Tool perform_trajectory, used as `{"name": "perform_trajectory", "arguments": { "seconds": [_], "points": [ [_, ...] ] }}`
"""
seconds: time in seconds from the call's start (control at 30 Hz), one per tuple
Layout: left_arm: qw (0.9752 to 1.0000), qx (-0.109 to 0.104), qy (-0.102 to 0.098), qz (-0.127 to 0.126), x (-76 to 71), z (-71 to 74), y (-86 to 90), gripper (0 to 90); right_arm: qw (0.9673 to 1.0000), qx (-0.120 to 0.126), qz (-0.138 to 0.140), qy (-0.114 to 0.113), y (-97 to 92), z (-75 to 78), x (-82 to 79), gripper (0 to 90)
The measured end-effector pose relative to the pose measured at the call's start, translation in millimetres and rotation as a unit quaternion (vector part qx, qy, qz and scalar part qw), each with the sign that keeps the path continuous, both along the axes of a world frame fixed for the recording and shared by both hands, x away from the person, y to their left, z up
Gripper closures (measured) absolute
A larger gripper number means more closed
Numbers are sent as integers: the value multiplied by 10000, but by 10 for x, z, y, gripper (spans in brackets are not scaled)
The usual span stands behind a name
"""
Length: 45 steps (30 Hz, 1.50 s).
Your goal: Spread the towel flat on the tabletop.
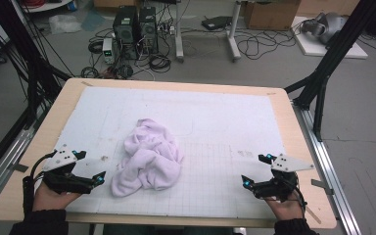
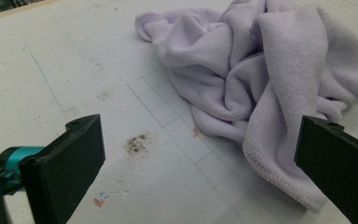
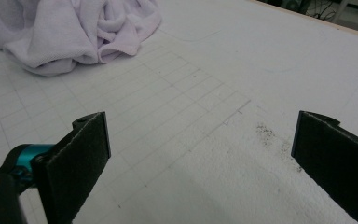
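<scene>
A crumpled pale lilac towel (image 1: pixel 149 156) lies in a heap on the white gridded mat (image 1: pixel 215 132), left of the middle. My left gripper (image 1: pixel 89 165) rests at the mat's near left, just left of the towel, jaws wide open and empty. In the left gripper view the towel (image 2: pixel 261 74) spreads ahead between and beyond the open jaws of the left gripper (image 2: pixel 200 158). My right gripper (image 1: pixel 255 169) sits at the near right, open and empty, well apart from the towel. In the right gripper view the towel (image 3: pixel 70 32) lies far off at upper left, and the right gripper (image 3: pixel 200 154) stands over bare mat.
The mat covers a wooden table (image 1: pixel 293 127) with its edge close to both hands. Dark smudges (image 2: pixel 135 143) mark the mat by the left gripper and another smudge (image 3: pixel 265 132) by the right. Computers and cables (image 1: pixel 137 34) sit on the floor beyond the table.
</scene>
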<state>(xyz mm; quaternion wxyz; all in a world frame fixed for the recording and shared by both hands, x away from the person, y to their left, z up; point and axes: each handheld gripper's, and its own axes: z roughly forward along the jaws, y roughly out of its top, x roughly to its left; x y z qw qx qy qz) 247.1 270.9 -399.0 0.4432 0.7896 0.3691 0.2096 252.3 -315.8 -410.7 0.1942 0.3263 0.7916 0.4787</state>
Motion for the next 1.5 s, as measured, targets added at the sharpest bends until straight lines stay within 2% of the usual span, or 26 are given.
{"name": "perform_trajectory", "arguments": {
  "seconds": [0.57,0.93,1.1,1.2,1.33,1.4,1.5],
  "points": [
    [10000,-21,1,0,-9,-8,13,30,10000,-18,80,33,26,-10,20,35],
    [10000,-32,4,-61,-4,-7,-26,30,9996,77,151,236,66,-7,123,35],
    [9997,-4,-30,-232,31,54,-126,30,9991,45,306,293,172,113,238,35],
    [9995,-52,-63,-294,56,89,-171,30,9989,106,401,221,274,192,315,41],
    [9990,-73,-41,-437,81,108,-211,79,9978,235,602,165,482,305,414,50],
    [9987,-68,-30,-506,122,123,-265,79,9971,181,727,101,611,347,473,50],
    [9984,-89,-41,-552,158,132,-312,86,9961,139,860,132,747,378,536,52]
  ]
}}
